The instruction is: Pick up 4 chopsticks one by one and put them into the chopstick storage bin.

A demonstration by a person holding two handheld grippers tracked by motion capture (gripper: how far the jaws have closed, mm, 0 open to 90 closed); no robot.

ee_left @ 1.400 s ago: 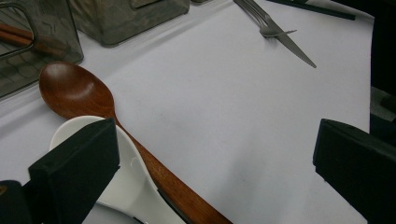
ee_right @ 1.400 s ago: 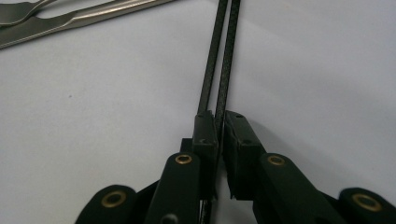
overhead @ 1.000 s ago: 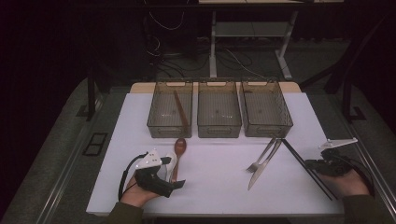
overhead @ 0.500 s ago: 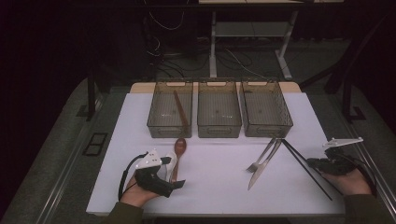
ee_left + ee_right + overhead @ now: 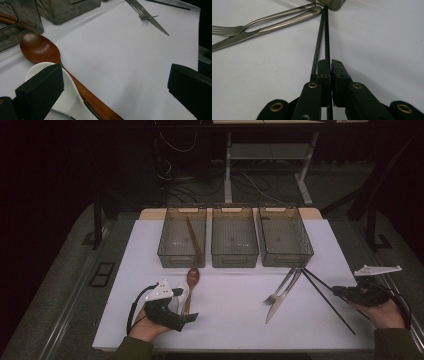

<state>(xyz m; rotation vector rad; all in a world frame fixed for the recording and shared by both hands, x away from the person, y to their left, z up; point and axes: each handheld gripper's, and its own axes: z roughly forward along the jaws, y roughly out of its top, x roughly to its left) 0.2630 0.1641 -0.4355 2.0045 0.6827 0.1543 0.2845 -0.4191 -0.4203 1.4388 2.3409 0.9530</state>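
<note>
Right hand-held gripper (image 5: 330, 65) clamped on a thin black chopstick (image 5: 327, 32); left hand-held gripper (image 5: 112, 82) spread apart beside a brown wooden spoon (image 5: 41, 48).

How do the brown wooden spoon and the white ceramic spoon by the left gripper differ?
The brown wooden spoon is dark with a long slim handle; the white ceramic spoon is pale, broader and seemingly shorter. The wooden one's bowl reaches further towards the bins, while the ceramic one sits partly behind a gripper jaw. Both lie side by side on the white table.

The left gripper (image 5: 115, 85) stands wide open — one jaw over the white spoon (image 5: 67, 100). The wooden spoon (image 5: 47, 53) lies against that white spoon. Fork (image 5: 140, 10) and knife (image 5: 156, 23) lie well beyond.
</note>
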